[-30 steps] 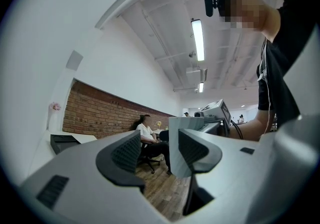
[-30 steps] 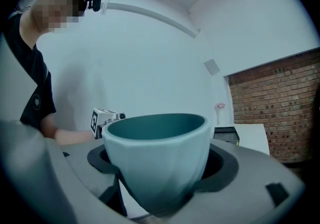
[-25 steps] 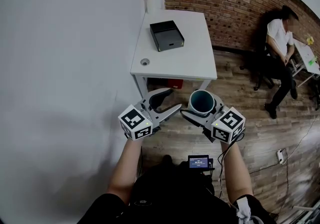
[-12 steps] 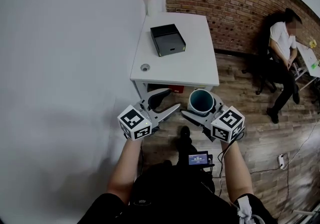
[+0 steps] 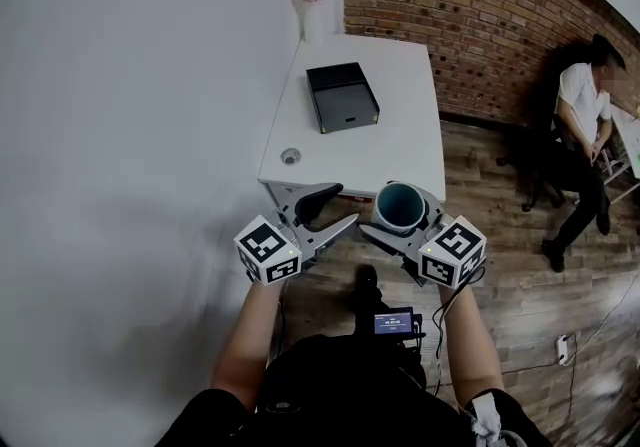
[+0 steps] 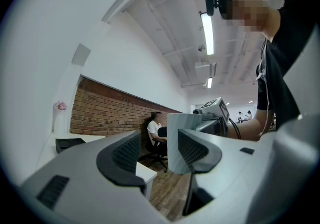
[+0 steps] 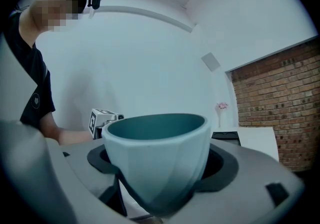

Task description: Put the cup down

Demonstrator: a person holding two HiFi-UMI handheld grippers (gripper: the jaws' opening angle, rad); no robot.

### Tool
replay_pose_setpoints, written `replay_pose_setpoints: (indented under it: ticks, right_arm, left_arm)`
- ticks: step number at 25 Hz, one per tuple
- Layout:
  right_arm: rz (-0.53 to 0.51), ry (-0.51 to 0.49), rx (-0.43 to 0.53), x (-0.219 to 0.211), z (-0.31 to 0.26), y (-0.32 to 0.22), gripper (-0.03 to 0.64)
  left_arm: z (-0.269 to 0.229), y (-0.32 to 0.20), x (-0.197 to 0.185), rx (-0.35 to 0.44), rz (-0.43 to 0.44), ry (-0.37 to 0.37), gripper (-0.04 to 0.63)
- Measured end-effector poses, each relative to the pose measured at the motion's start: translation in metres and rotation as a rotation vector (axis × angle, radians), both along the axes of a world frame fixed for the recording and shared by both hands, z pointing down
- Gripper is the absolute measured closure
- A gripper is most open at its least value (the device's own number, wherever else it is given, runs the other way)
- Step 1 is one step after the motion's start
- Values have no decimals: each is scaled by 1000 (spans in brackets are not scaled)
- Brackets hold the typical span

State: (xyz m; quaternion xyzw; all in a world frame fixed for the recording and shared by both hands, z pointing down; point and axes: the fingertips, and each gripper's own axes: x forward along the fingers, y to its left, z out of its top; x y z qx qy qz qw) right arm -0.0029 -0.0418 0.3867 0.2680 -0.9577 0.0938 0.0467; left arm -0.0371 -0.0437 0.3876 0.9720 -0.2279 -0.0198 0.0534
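**Cup risks missing the table edge**

The white table [image 5: 410, 125] lies at twelve o'clock. The right gripper [image 5: 400, 219] clamps the teal cup [image 7: 157, 153] upright, seemingly just over the table's near edge. Letting go early would drop the cup to the floor. The left gripper [image 5: 334, 208], at nine o'clock of the cup, gapes empty.

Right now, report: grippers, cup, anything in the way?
Right gripper shut on cup, upright, held at white table's near edge. Left gripper open, empty. Black box mid-table, beyond the cup.
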Motion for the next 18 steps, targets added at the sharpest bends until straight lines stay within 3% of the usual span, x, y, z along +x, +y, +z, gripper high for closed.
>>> replay_pose_setpoints:
  ticks: [18]
  right_arm:
    - [-57, -37, -27, 54, 2, -156, 198]
  left_arm:
    - [3, -153, 52, -42, -72, -5, 360]
